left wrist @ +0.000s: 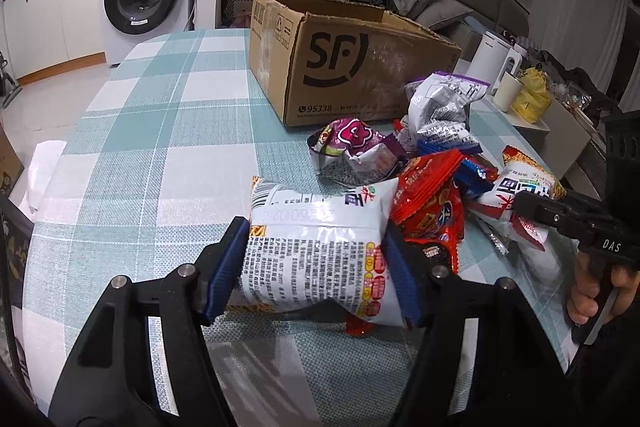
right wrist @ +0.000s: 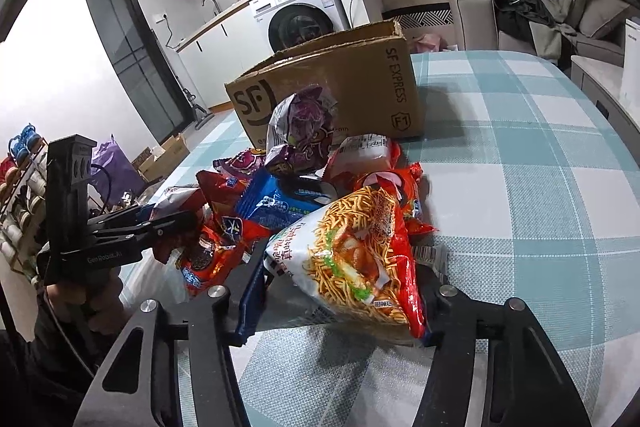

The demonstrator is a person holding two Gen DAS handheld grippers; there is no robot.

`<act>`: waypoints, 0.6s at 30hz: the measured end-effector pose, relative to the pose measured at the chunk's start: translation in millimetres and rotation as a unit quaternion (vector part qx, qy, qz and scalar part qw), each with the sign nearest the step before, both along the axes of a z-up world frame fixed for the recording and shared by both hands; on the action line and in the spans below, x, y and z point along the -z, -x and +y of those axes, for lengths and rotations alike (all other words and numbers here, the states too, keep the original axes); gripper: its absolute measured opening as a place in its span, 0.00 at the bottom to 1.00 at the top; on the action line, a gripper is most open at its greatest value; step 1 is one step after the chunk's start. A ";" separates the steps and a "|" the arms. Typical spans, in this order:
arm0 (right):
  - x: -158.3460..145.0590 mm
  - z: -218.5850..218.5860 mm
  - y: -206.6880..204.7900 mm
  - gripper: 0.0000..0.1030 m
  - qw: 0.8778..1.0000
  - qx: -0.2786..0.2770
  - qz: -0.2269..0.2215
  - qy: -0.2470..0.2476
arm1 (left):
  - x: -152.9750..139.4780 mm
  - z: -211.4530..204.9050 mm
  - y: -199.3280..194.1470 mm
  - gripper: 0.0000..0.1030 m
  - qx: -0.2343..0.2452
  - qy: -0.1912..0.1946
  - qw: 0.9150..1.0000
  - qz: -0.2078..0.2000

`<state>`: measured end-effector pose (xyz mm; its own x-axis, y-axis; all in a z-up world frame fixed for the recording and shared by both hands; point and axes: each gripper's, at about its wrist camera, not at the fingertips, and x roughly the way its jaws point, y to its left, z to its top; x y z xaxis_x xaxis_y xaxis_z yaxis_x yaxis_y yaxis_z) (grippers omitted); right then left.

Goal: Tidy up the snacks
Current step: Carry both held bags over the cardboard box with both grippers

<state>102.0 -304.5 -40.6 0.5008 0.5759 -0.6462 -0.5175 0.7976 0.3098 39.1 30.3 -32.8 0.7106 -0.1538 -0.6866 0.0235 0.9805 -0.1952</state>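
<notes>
Pickup | left gripper (left wrist: pixel 316 263) pinches white noodle packet (left wrist: pixel 320 243); right gripper (right wrist: pixel 344 291) pinches noodle bag (right wrist: pixel 356 255) | next, likely: carry to cardboard box (left wrist: pixel 340 67), upper centre

Snack pile (left wrist: pixel 420 167) blocks box (left wrist: pixel 340 67).

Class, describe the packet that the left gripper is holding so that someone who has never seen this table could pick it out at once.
Start at the brown SF cardboard box on the checked tablecloth; a heap of snack packets lies in front of it. At the heap's near edge, the left gripper is shut on a white packet. Unlike its red, blue and purple neighbours, it shows dense black small print and a barcode.
</notes>
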 end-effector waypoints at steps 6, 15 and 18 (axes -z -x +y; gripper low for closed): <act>-2.4 0.3 2.5 0.56 1.000 -0.003 -0.008 -0.006 | -6.6 1.4 5.3 0.61 -0.002 0.003 1.000 -0.011; -11.0 -1.9 5.3 0.56 1.000 -0.002 -0.021 -0.020 | -20.4 0.1 12.0 0.61 -0.004 0.004 0.999 -0.031; -15.1 -2.7 6.7 0.56 0.999 -0.002 -0.027 -0.023 | -25.0 -0.2 14.3 0.61 -0.003 0.005 0.999 -0.037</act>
<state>95.3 -307.2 -25.4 0.5316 0.6074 -0.5903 -0.5385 0.7803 0.3180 24.8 30.0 -7.8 0.7606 -0.1547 -0.6306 0.0315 0.9789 -0.2021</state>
